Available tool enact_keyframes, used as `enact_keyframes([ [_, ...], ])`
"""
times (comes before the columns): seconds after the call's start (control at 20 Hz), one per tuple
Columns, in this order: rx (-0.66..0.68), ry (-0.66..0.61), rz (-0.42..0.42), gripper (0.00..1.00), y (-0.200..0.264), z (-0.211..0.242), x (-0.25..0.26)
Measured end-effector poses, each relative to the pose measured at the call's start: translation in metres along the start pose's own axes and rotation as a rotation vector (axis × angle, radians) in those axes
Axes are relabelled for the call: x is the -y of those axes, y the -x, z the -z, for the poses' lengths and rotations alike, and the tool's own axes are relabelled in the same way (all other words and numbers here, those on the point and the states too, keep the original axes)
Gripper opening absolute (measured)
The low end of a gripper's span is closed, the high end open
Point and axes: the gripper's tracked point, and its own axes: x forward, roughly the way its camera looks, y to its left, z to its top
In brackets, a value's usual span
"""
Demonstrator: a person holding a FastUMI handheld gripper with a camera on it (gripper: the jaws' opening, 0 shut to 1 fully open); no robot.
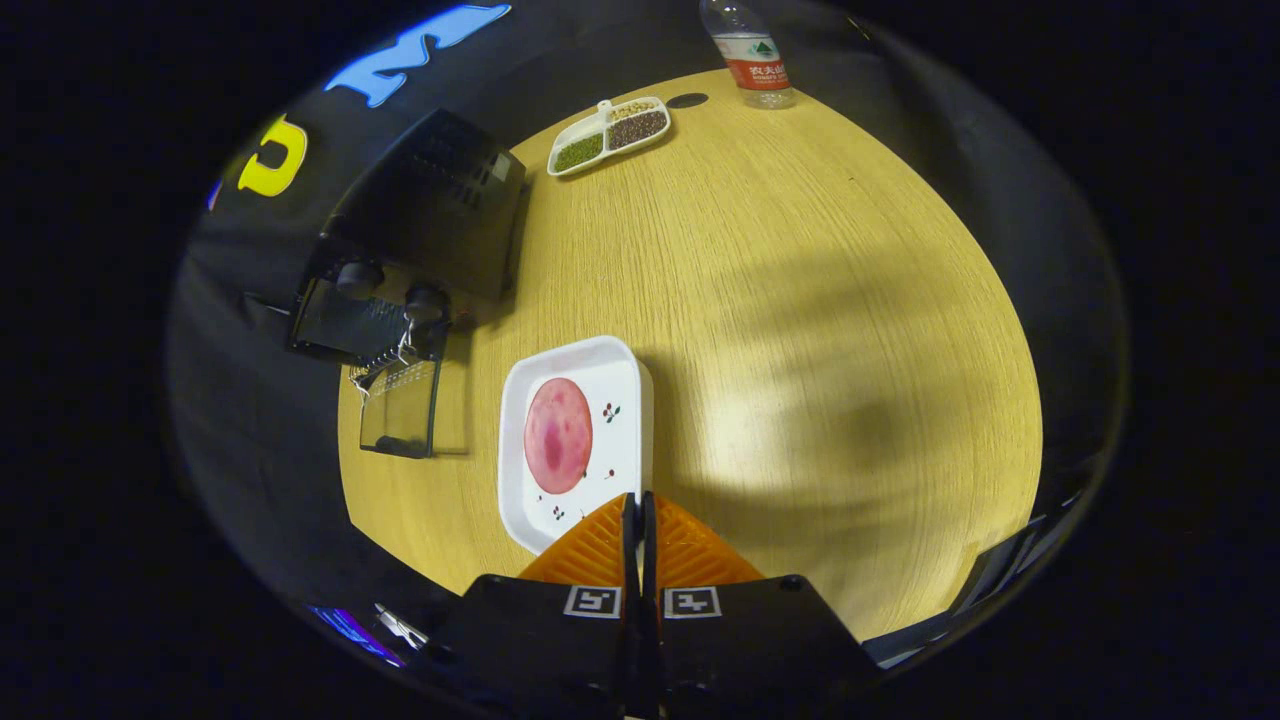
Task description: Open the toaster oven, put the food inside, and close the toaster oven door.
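A black toaster oven [425,215] stands at the far left of the wooden table, its glass door [400,405] folded down flat and open toward me. A white square plate [610,470] lies just ahead of my fingers, and a round pink slice of food [558,435] rests on its left half. My gripper [637,500] hovers above the plate's near right corner. Its two fingers are pressed together with nothing between them.
At the far side of the table [800,330] sits a white divided dish [608,135] holding beans and grains, and beyond it to the right stands a plastic water bottle [750,55]. A dark round hole [687,100] lies in the tabletop between them.
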Motion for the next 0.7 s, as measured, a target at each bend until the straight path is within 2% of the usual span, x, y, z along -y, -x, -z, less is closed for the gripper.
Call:
enact_keyframes([
  [0.3, 0.072, -0.017, -0.028, 0.02, 0.018, 0.013, -0.028],
  [0.7, 0.142, -0.032, -0.111, 0.02, 0.044, 0.042, -0.087],
])
